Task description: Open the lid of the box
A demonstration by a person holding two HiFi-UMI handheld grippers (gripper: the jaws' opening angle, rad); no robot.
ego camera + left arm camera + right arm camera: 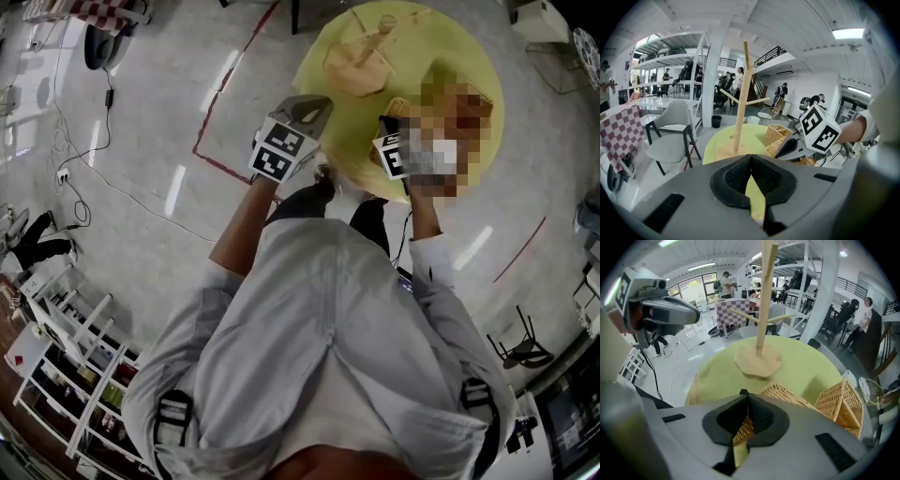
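You are holding the fingers of the left gripper (751, 161) and right gripper (744, 401) pinched together and empty, the right poised just above the woven wicker box (787, 394) on the round yellow-green counter (806, 362), seemingly to nudge its lid up.

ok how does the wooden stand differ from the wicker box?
The wooden stand is tall and upright, the wicker box low. The stand is smooth wood with angled pegs, the box woven. The box lies just ahead of the right tool, the stand farther off. Both are tan, on the yellow-green table.
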